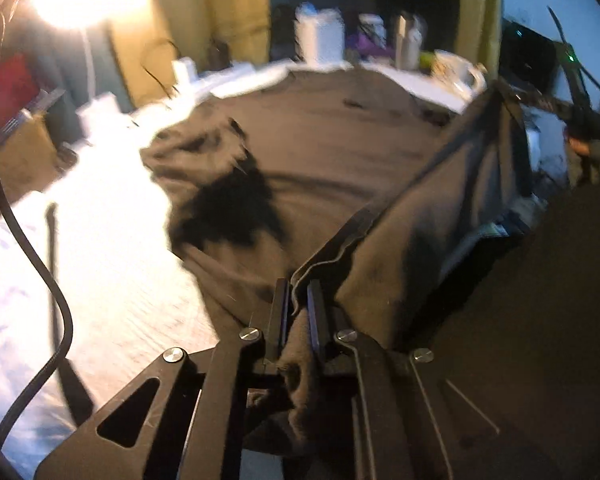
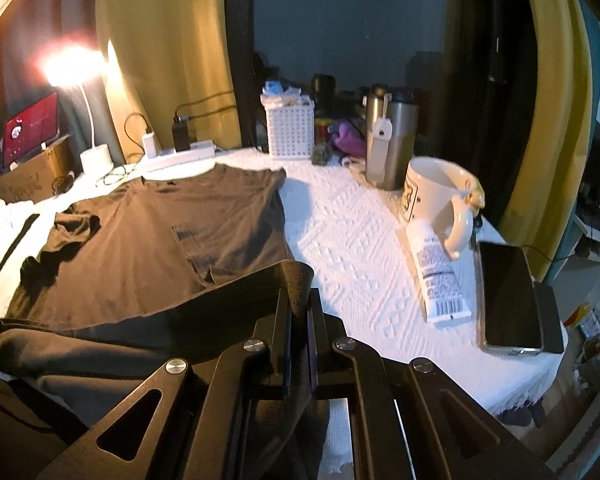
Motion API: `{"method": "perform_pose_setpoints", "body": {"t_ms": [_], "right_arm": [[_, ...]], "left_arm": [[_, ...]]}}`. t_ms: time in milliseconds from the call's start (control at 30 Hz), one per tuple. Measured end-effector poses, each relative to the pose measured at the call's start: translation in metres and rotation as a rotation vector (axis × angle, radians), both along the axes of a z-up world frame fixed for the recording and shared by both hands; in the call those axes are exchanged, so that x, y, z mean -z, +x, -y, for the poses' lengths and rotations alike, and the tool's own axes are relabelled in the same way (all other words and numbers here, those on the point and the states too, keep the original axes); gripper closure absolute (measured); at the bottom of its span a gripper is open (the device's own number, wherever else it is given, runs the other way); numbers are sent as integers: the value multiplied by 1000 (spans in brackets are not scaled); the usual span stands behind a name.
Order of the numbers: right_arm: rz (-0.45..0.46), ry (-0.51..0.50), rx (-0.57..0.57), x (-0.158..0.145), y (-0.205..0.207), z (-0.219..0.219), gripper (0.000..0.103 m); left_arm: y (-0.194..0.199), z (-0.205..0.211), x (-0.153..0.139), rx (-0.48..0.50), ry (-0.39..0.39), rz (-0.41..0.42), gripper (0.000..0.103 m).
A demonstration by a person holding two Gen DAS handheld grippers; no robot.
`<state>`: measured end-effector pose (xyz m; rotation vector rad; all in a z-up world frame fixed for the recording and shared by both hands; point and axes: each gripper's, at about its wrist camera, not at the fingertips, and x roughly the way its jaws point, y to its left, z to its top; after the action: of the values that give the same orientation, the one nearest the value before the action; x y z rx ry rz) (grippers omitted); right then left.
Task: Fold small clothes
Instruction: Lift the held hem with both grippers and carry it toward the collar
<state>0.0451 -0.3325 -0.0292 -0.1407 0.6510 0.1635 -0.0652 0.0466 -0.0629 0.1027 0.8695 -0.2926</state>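
A dark brown T-shirt (image 2: 148,232) lies spread on the white textured table cover (image 2: 352,248), collar toward the far side, one sleeve (image 2: 74,222) crumpled at the left. My right gripper (image 2: 299,300) is shut on the shirt's near hem corner, which is lifted and curls over the fingertips. In the left wrist view the T-shirt (image 1: 320,152) spreads ahead, and my left gripper (image 1: 299,292) is shut on the other end of the same hem. The hem edge (image 1: 460,168) stretches taut up and to the right toward the other gripper (image 1: 580,116), held in a hand.
At the right stand a white mug (image 2: 440,196), a lotion tube (image 2: 440,276) and a phone (image 2: 510,292) on a dark case. Behind are steel flasks (image 2: 388,140), a white basket (image 2: 290,128), a power strip (image 2: 180,156) and a lit lamp (image 2: 76,68). A cable (image 1: 24,220) hangs at the left.
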Motion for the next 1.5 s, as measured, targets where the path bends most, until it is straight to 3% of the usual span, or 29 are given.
{"method": "perform_pose_setpoints", "body": {"t_ms": [167,267,400,533,600,767,867,1033,1067,1167,1233,1500], "right_arm": [[49,13,-10,-16,-4,-3,97],[73,17,-20,-22,-6,-7,97],[38,30,-27,-10,2,-9,97],[-11,24,-48,10,9,-17,97],[-40,19,-52,20,13,-20,97],[-60,12,-42,30,16,-18,97],[-66,16,-35,31,16,-13,97],[-69,13,-26,31,15,-9,97],[-69,14,-26,31,15,-8,97],[-68,17,-25,30,15,-8,97],[-67,18,-25,30,15,-8,97],[-78,20,-21,32,17,-5,97]], "left_arm": [[3,-8,-21,-47,15,82,96],[8,-23,-23,-113,-17,112,96],[24,-37,-1,-146,10,81,96],[41,-42,31,-152,64,-19,90],[42,-42,37,-150,91,-56,82],[33,-57,36,-176,54,-81,58],[30,-63,35,-159,17,-104,58],[35,-69,7,-146,-44,-39,58],[38,-68,4,-139,-33,-26,58],[51,-55,3,-140,122,21,58],[58,-45,6,-102,173,19,58],[55,-36,20,-9,121,-57,58]]}}
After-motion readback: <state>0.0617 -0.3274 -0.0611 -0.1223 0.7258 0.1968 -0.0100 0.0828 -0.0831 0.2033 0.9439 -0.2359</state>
